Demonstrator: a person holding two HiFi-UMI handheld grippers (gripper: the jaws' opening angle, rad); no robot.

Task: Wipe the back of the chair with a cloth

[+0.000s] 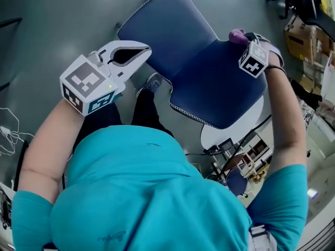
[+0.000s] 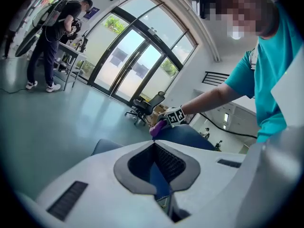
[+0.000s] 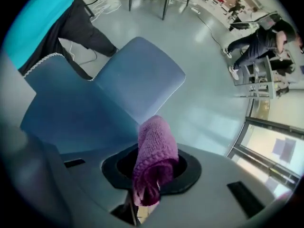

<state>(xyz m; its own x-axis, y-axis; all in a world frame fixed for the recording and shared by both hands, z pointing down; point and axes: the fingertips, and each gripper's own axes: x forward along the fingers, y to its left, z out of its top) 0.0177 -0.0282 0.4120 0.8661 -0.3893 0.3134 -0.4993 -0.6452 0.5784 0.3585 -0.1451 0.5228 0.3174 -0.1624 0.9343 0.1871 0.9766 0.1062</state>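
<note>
1. Well, in the head view your left gripper point(image 1: 148, 49) hangs just left of the navy chair point(image 1: 209, 82), over the grey floor point(image 1: 63, 20) and clear of the upholstery. Your right gripper point(image 1: 245, 37) sits at the right edge of the chair's back. A purple cloth point(image 1: 237, 35) is bunched at its tip, right at that edge. From here you cannot tell whether the cloth presses on the fabric.
2. In the left gripper view your left jaws meet tip to tip with nothing between them. Only the hollow between their dark pads stays open, and the chair's blue shows through it. At the chair's far edge you see the right gripper's marker cube point(image 2: 174, 117) with the cloth beside it. Well beyond the chair stand a black office chair point(image 2: 145, 109), tall glass doors point(image 2: 137, 61) and a person point(image 2: 52, 37) at a table.
3. In the right gripper view your right jaws are clamped on the knitted cloth, which stands up folded from between them. The chair's back lies just beyond the cloth to the left, with the seat past it. Another person point(image 3: 256, 42) bends over a table far beyond the chair.
</note>
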